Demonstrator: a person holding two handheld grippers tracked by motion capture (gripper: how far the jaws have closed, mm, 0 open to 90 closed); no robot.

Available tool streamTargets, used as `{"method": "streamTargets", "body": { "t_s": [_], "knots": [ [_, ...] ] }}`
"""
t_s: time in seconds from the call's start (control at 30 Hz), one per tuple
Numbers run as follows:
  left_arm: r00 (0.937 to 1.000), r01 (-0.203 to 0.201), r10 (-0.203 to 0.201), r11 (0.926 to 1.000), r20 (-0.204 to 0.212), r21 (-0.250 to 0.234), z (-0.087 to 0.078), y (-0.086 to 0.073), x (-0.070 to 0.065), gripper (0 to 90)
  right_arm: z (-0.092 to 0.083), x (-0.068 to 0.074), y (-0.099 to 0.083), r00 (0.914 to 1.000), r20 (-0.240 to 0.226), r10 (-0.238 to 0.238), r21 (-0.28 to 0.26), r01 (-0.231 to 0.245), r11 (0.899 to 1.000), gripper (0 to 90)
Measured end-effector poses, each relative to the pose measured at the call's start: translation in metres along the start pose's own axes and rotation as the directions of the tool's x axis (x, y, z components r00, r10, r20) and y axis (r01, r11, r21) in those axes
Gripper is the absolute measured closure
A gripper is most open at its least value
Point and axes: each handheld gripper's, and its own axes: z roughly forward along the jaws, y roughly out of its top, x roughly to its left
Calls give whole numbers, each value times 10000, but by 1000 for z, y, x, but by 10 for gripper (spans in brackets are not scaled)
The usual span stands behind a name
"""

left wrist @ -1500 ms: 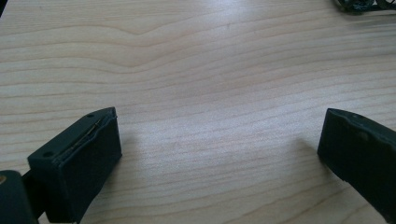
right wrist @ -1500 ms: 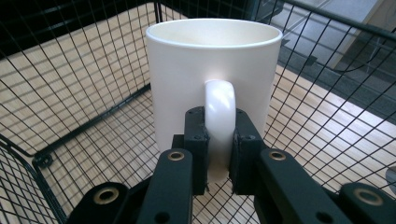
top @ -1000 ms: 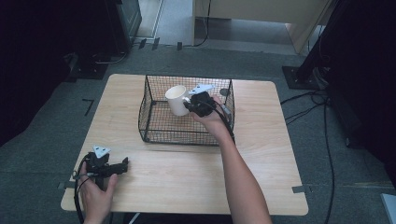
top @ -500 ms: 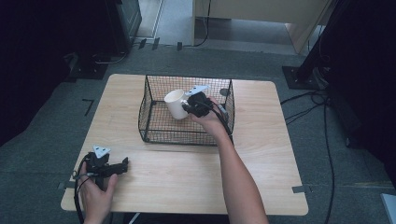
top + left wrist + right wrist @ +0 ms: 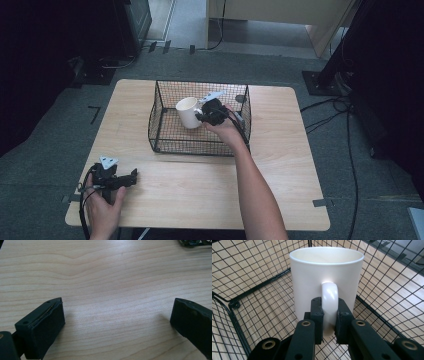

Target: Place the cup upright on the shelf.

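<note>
Well, from the high view, the right gripper [image 5: 201, 115] is over the black wire basket [image 5: 159, 125], which stands toward twelve o'clock on the wooden table [image 5: 280, 165]. Its jaws are pinched on the handle of a white mug [image 5: 187, 111], which sits tilted inside the basket with its mouth turned toward ten o'clock. The right hand [image 5: 226, 129] reaches in from the basket's five o'clock side. Down at the table's seven o'clock corner, the left gripper [image 5: 131, 176] lies low by the wood in the left hand [image 5: 102, 210], well apart from the basket.

Next, the left gripper view: its two black jaws stand spread wide, one at eight o'clock and one at four o'clock, bare wood grain between them and nothing held. A dark bit of the basket's foot shows at one o'clock.

Lastly, the right gripper view: the jaws are pressed against both sides of the mug's handle [image 5: 329, 305], pinching it low down, with the mug's body just beyond and the wire mesh all around.
</note>
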Motion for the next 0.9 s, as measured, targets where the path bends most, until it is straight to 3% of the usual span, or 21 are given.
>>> {"method": "streamTargets", "body": {
  "t_s": [0.2, 0.57, 0.9],
  "knots": [
    [10000, -7, 7, 10000, 2, 8, 0, 0, 0, 0, 1, -5, -4, 9999, -96, 97, 193, -95, 9998, 806],
    [10000, -2, 2, 10000, 3, 4, 0, 0, 0, 0, 6, -3, -5, 9996, -78, -266, 503, 269, 9984, 806],
    [10000, -6, 6, 10000, 2, 7, 0, 0, 0, 0, 8, -4, -7, 9999, 30, -102, 802, 99, 9967, 804]
  ]
}}
